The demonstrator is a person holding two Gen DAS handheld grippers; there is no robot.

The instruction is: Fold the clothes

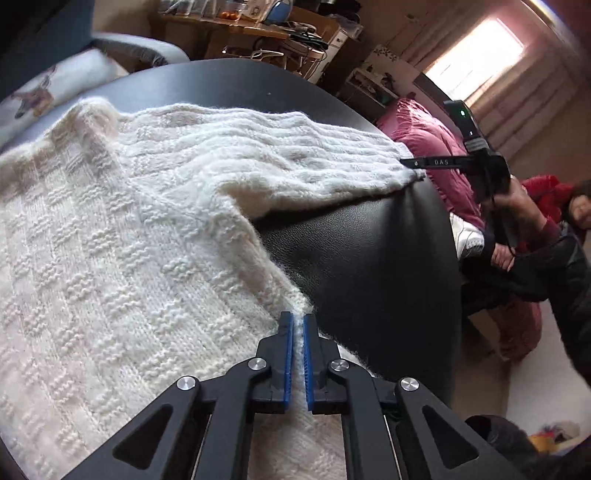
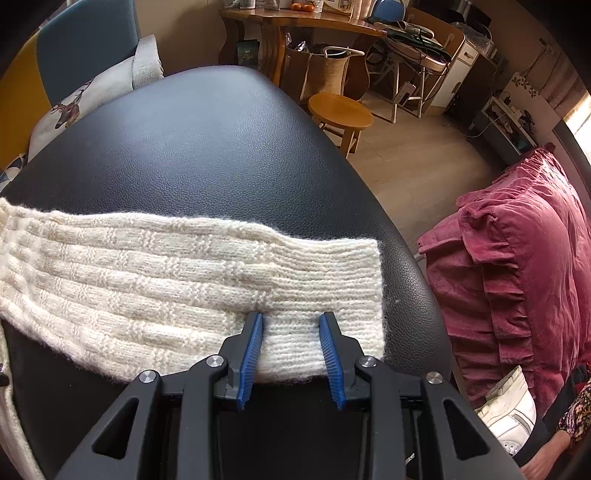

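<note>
A cream knitted sweater (image 1: pixel 122 258) lies spread on a black leather-topped table (image 1: pixel 369 251). My left gripper (image 1: pixel 298 325) is shut on the sweater's side edge, with a thin fold of knit between its blue pads. One sleeve (image 2: pixel 166 273) stretches across the table towards the right edge, ending in a ribbed cuff (image 2: pixel 332 280). My right gripper (image 2: pixel 291 317) is open, its fingers straddling the near edge of the cuff and resting on the knit. In the left wrist view the right gripper (image 1: pixel 415 166) shows from the side at the cuff end, held by a hand (image 1: pixel 517 199).
The table's rounded edge (image 2: pixel 417 266) drops off just right of the cuff. Beyond it stand a pink ruffled cushion (image 2: pixel 517 266) and a wooden stool (image 2: pixel 340 110). A chair with a deer-print cushion (image 2: pixel 74 107) is at the far left. A cluttered desk (image 2: pixel 303 22) lines the back.
</note>
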